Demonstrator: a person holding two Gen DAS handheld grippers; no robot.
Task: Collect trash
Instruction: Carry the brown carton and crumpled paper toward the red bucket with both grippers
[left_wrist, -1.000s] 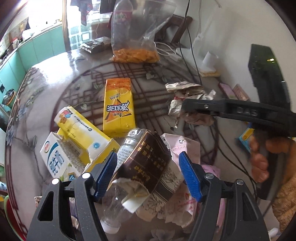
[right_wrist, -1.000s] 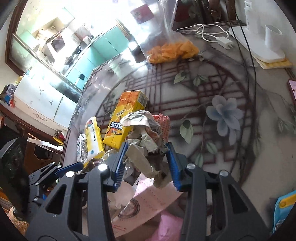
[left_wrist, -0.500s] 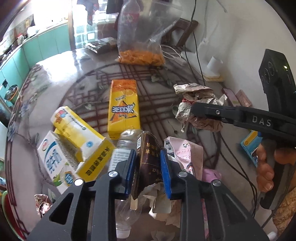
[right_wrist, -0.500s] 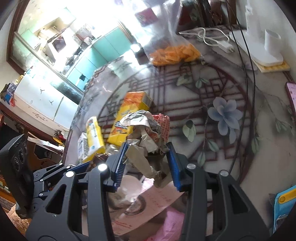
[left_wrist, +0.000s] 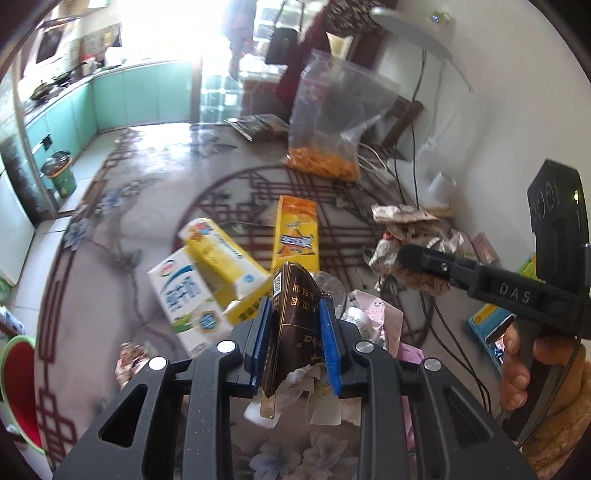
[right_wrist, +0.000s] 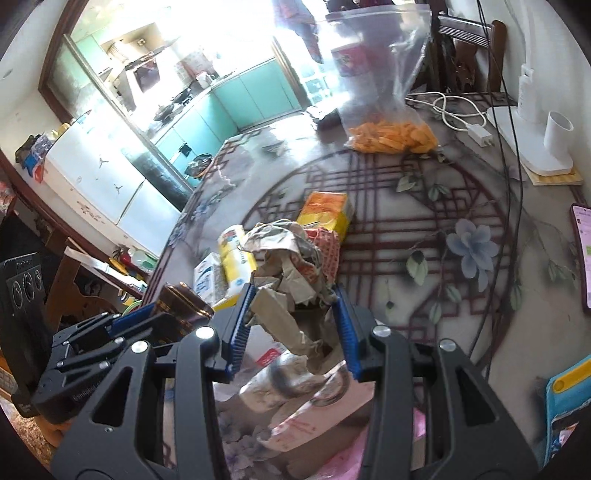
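My left gripper (left_wrist: 295, 325) is shut on a flattened dark brown carton (left_wrist: 291, 321) with gold lettering, held up off the table. My right gripper (right_wrist: 293, 314) is shut on a wad of crumpled paper wrappers (right_wrist: 291, 258), also raised; the same wad (left_wrist: 402, 236) shows in the left wrist view. Below lie a clear plastic bottle (right_wrist: 291, 376), an orange juice box (left_wrist: 297, 232), a yellow carton (left_wrist: 218, 258), a white milk carton (left_wrist: 181, 295) and pink paper (left_wrist: 376, 317). The left gripper (right_wrist: 140, 321) with the brown carton (right_wrist: 184, 302) appears at the left of the right wrist view.
A clear bag of orange snacks (right_wrist: 388, 133) stands at the back of the patterned glass table (right_wrist: 424, 221). White cables and a charger (right_wrist: 476, 134), a white stand (right_wrist: 543, 147), a phone (right_wrist: 583, 251) and a blue item (right_wrist: 569, 384) line the right side. A red bowl (left_wrist: 20, 384) sits at left.
The left jaws closed from wide apart onto the brown carton and lifted it off the bottle. The right gripper kept its hold on the paper wad and rose too.
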